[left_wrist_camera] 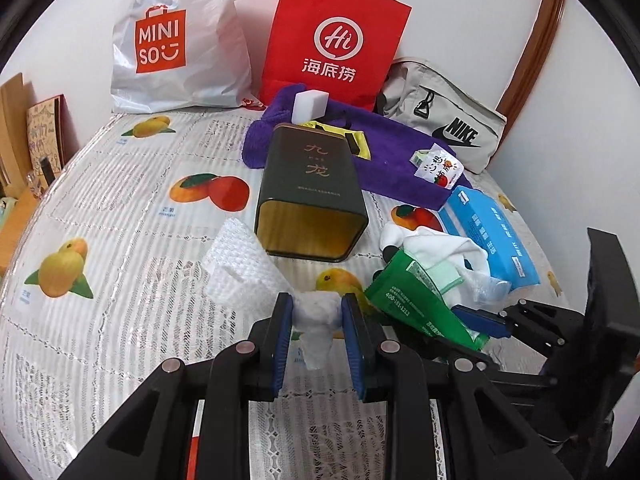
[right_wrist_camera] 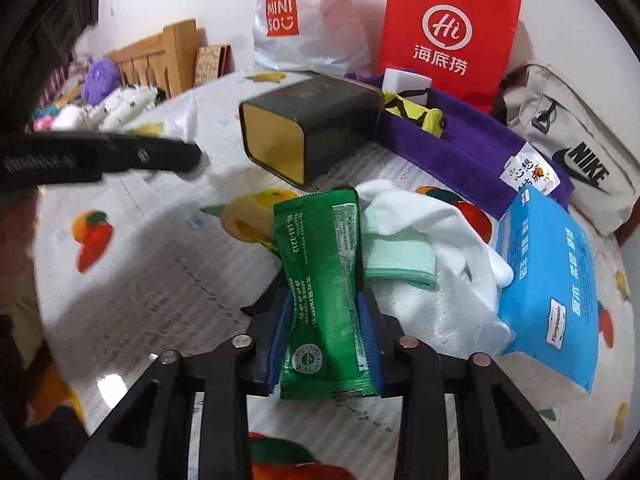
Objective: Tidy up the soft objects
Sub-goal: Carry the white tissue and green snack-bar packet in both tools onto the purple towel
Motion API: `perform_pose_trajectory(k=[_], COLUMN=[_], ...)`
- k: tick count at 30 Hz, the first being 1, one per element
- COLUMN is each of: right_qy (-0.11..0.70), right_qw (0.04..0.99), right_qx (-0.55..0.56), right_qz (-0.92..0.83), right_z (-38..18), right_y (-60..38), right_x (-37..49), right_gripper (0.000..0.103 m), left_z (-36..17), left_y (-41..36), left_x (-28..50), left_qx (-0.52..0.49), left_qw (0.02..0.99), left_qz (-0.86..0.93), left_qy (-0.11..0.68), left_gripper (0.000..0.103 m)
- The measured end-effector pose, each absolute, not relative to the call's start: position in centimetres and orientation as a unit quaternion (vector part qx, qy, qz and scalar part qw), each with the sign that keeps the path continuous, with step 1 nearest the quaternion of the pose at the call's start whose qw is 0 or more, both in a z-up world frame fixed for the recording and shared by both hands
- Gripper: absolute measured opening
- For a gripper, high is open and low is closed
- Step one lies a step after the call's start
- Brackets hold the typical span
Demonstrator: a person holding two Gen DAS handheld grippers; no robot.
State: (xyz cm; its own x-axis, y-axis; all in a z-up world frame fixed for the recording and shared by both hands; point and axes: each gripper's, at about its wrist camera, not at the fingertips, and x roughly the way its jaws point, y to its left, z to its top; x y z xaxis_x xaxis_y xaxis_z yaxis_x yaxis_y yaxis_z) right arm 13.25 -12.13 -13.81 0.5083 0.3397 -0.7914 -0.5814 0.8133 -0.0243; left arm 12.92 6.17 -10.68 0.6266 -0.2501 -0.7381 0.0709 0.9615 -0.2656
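Observation:
My left gripper [left_wrist_camera: 316, 312] is shut on a crumpled end of a white bubble-wrap sheet [left_wrist_camera: 240, 272] that trails away to the left over the fruit-print tablecloth [left_wrist_camera: 120, 208]. My right gripper [right_wrist_camera: 325, 300] is shut on a green foil packet [right_wrist_camera: 316, 232], pinching it at the waist; the left wrist view shows the same packet [left_wrist_camera: 404, 292] at the lower right. Just behind it lie a white cloth with a mint-green band [right_wrist_camera: 432, 240] and a blue tissue pack [right_wrist_camera: 548, 280]. A purple towel [left_wrist_camera: 400, 160] lies further back with a white sponge block [left_wrist_camera: 311, 104] on it.
A dark tin [left_wrist_camera: 308, 196] lies on its side mid-table, its open mouth towards me. Against the wall stand a white Miniso bag [left_wrist_camera: 176, 40], a red paper bag [left_wrist_camera: 336, 40] and a grey Nike pouch [left_wrist_camera: 452, 120]. A small snack packet [left_wrist_camera: 438, 168] rests on the towel.

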Motion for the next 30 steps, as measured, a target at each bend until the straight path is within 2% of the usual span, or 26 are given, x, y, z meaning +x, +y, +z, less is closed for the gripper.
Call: perform_pose_trajectory(k=[11,22,30], right_qy=[0.415,0.464,0.465], right_qw=[0.878,0.878,0.876], right_qx=[-0.078,-0.042,-0.031], right_qz=[0.226,0.109,0.119], right_z=[-10.9,-14.1,-15.5], right_y=[-17.4,-25.7,-25.8], right_x=[8.3,6.4,7.8], right_gripper=[0.033,0.033,0.044], left_z=[-11.3,-13.5,-13.7], left_y=[5.6,3.7,3.0], left_x=[11.6,11.7,12.2], left_qx=[-0.098,-0.079,-0.058], left_qw=[0.892,0.883,0.883], left_qz=[-0.094,-0.071,-0.064], left_qy=[0.432,0.457,0.461], left_gripper=[0.024,0.024,0.029])
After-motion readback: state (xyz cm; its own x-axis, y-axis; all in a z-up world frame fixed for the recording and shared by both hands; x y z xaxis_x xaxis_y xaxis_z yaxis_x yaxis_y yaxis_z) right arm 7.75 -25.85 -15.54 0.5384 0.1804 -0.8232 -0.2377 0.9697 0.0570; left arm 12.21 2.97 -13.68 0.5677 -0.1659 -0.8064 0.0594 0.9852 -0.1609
